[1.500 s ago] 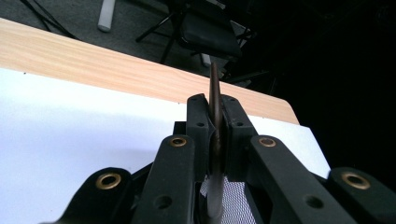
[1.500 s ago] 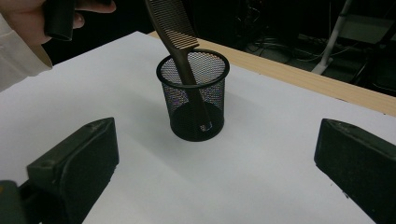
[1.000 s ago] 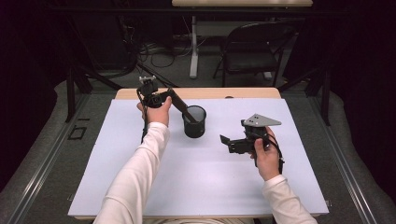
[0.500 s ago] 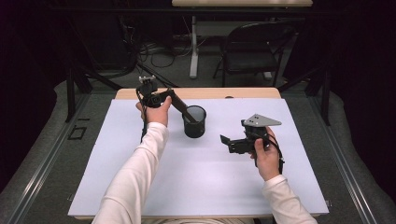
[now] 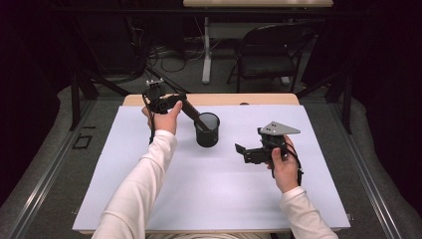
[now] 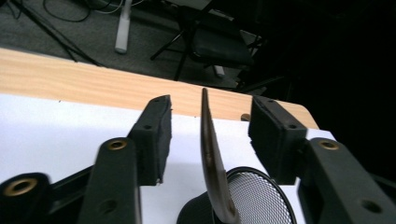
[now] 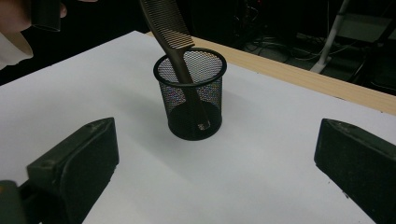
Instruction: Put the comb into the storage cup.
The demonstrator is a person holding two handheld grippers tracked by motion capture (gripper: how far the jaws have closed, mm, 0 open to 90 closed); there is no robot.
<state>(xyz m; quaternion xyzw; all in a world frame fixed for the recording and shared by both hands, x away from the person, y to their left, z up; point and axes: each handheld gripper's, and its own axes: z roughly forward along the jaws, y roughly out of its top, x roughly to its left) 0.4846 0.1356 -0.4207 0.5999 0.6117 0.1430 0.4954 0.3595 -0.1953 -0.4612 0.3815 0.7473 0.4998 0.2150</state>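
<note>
A black mesh cup stands on the white sheet at the middle of the table. A dark brown comb leans in it, handle end down, slanting up and left out of the rim. My left gripper is at the comb's upper end. In the left gripper view the comb stands between the jaws with a gap on each side. Those jaws have just been opening, and the left gripper is open. My right gripper hovers right of the cup, pointing at it, open and with nothing in it.
The white sheet covers most of the wooden table, whose bare strip runs along the far edge. A black chair, a table leg and cables stand on the floor beyond. The room around is dark.
The left gripper's jaws have spread off the comb, which stays leaning in the cup. Both hands and the cup keep their places.
</note>
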